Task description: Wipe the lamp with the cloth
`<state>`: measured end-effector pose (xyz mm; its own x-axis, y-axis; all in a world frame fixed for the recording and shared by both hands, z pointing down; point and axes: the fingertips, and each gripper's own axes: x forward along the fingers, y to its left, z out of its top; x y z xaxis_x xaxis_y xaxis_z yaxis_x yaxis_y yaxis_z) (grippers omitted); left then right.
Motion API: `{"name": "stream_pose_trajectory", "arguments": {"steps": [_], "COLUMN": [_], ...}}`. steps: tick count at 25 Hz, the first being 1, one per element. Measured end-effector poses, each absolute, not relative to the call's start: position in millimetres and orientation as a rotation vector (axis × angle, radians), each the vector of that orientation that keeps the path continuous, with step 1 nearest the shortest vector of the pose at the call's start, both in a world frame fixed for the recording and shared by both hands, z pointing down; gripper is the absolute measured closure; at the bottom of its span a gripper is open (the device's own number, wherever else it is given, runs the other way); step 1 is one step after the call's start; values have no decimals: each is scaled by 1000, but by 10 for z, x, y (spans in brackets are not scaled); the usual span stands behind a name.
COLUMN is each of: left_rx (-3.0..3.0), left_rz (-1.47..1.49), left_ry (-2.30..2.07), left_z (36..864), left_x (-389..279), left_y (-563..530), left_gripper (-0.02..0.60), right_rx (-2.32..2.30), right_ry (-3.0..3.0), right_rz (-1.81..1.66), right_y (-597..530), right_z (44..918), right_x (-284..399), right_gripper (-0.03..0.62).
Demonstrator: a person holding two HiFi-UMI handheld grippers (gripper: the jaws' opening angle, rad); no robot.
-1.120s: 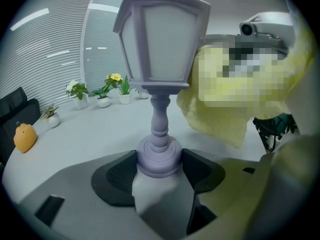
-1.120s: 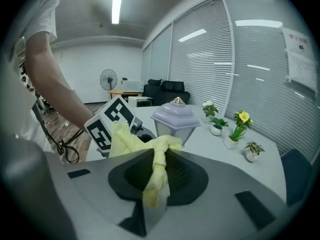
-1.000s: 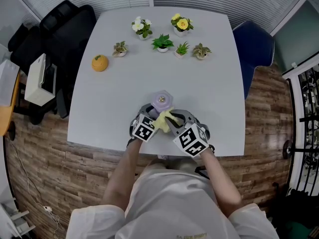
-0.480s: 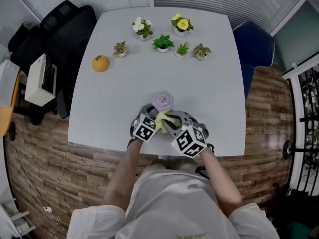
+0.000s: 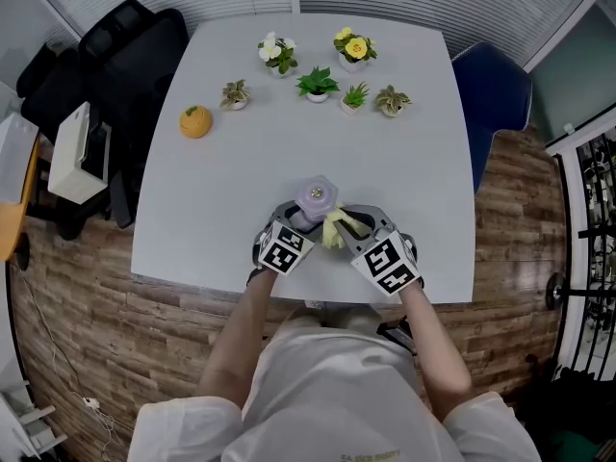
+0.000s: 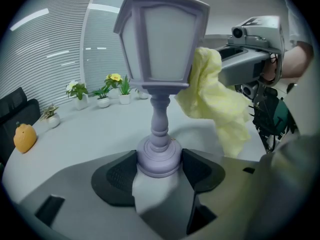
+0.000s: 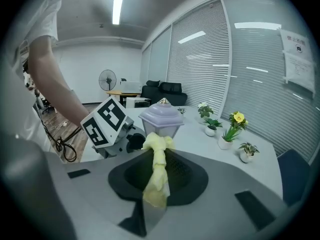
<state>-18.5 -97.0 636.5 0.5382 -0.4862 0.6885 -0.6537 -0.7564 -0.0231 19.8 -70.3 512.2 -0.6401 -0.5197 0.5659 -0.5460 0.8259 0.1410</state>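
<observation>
A lilac lantern-shaped lamp (image 5: 316, 198) stands upright near the table's front edge. My left gripper (image 5: 296, 223) is shut on its round base (image 6: 158, 157), one jaw on each side. The lamp's shade (image 6: 162, 43) rises above the jaws. My right gripper (image 5: 346, 229) is shut on a yellow cloth (image 5: 334, 230). In the left gripper view the cloth (image 6: 216, 101) presses against the right side of the shade and hangs down from the right gripper (image 6: 248, 59). In the right gripper view the cloth (image 7: 157, 168) runs from the jaws up to the lamp (image 7: 161, 120).
Several small potted plants (image 5: 318, 83) stand in a row at the back of the white table (image 5: 231, 191). An orange ornament (image 5: 195, 121) sits at the left. A black chair (image 5: 120, 65) stands left of the table, a blue chair (image 5: 493, 87) to its right.
My right gripper has moved to the right with the cloth, from the lamp's front to its right side. The left gripper and the lamp have stayed put.
</observation>
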Motion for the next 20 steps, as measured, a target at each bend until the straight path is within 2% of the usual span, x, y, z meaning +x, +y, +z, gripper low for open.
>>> {"name": "stream_pose_trajectory", "arguments": {"steps": [8,20], "left_rx": [2544,2546], "left_rz": [1026,1026], "left_ry": [-961,-962], "left_z": [6352,6358], "left_x": [-179,-174], "left_y": [-961,-977], "left_gripper": [293,293], "right_rx": [927,929], "right_ry": [-2441,-2507], "right_rz": [194,220], "right_y": [-959,-1238], "right_z": [5057,5073], "right_x": [357,314], "right_gripper": [528,528]}}
